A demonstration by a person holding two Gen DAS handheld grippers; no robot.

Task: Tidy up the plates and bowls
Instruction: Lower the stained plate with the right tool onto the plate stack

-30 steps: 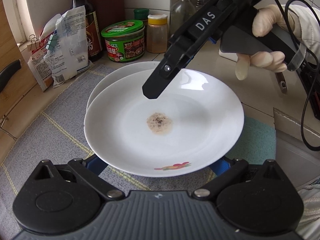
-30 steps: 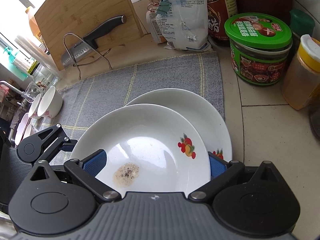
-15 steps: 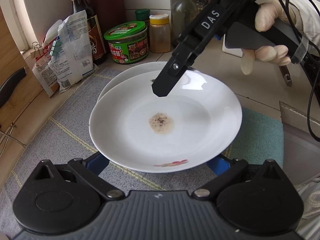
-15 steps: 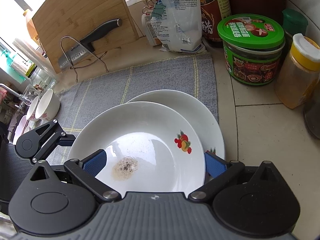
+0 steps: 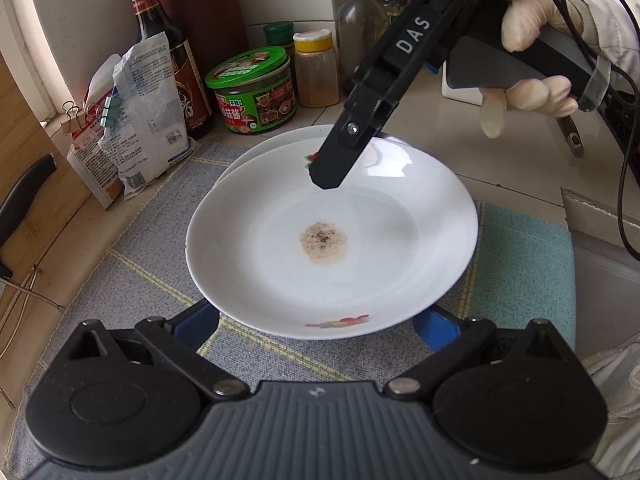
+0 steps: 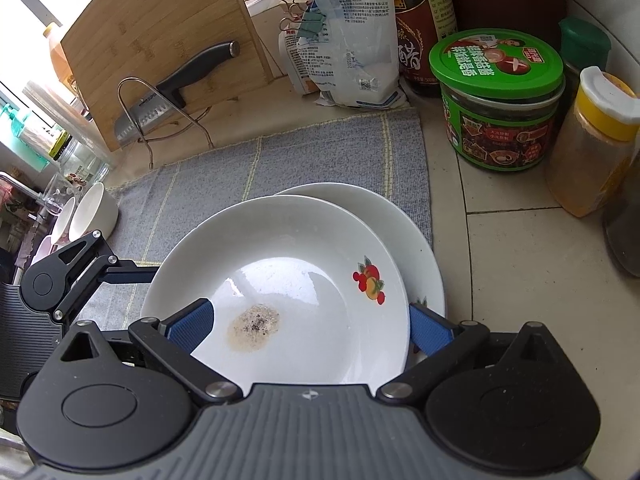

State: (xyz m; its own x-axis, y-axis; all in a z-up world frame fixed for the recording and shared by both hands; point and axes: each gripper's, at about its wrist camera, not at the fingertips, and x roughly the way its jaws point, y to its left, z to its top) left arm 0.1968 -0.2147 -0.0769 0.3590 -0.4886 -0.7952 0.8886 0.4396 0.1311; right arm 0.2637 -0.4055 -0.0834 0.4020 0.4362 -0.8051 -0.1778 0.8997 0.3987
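A white plate with a brown stain [image 5: 332, 240] [image 6: 288, 292] rests on a second white plate [image 5: 280, 140] [image 6: 416, 240], both on a grey mat [image 6: 280, 164]. My left gripper [image 5: 316, 330] is wide open, its blue pads [image 5: 198, 326] at the plate's near rim on either side. My right gripper [image 6: 310, 326] is also wide open at the opposite rim; its left pad [image 6: 192, 324] hangs over the plate, and its right pad sits just outside the rim. The left wrist view shows one right finger [image 5: 340, 160] above the plate's far side. White bowls [image 6: 94, 212] stand far left.
Behind the plates stand a green-lidded jar [image 6: 500, 100], a yellow-capped spice bottle [image 6: 592, 140], a dark sauce bottle [image 5: 168, 60] and a clipped bag [image 6: 348, 40]. A knife on a wire rack [image 6: 176, 92] leans against a cutting board [image 6: 160, 40]. A gloved hand [image 5: 532, 52] holds the right gripper.
The left gripper has drawn back slightly, so the plate looks smaller and farther. The right gripper's finger has shifted toward the plate's far rim. Both stay open.
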